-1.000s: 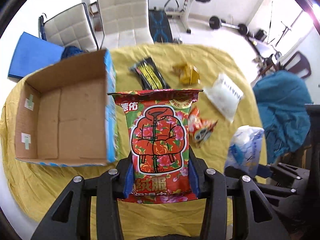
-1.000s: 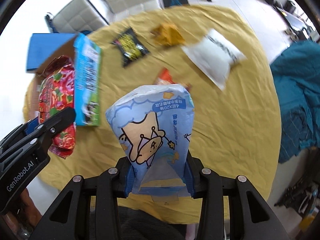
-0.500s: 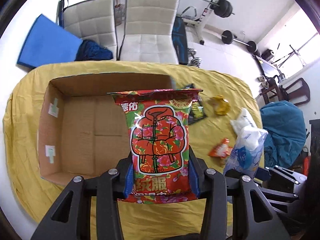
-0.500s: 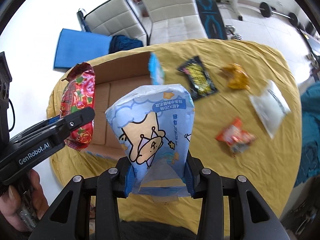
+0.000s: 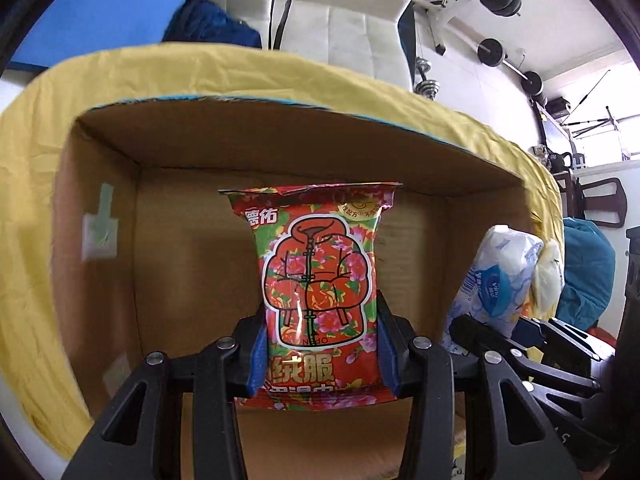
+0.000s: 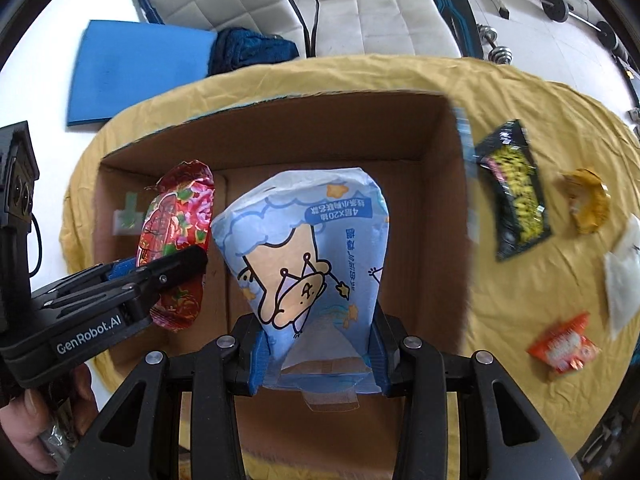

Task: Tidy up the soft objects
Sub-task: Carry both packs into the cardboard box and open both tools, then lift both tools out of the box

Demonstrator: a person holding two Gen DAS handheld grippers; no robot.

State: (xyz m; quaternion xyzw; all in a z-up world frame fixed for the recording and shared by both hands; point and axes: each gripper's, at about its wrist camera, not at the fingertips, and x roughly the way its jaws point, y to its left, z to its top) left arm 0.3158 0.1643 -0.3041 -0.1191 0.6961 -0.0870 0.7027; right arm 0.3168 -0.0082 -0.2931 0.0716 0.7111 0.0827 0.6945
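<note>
My left gripper [image 5: 320,344] is shut on a red floral pack [image 5: 316,276] and holds it upright over the open cardboard box [image 5: 100,200]. My right gripper [image 6: 316,344] is shut on a blue cartoon tissue pack [image 6: 308,256], also above the box [image 6: 440,152]. In the right wrist view the left gripper [image 6: 160,276] and its red pack [image 6: 176,232] hang over the box's left half. In the left wrist view the blue pack [image 5: 496,276] shows at the right.
The box sits on a round table with a yellow cloth [image 6: 520,280]. Right of the box lie a black-yellow packet [image 6: 514,188], a yellow wrapper [image 6: 588,204], a white pouch [image 6: 622,276] and an orange packet [image 6: 564,348]. White chairs [image 6: 380,8] stand behind.
Both grippers have moved left and forward with their packs, from beside the box to over its open inside. The box now fills both views.
</note>
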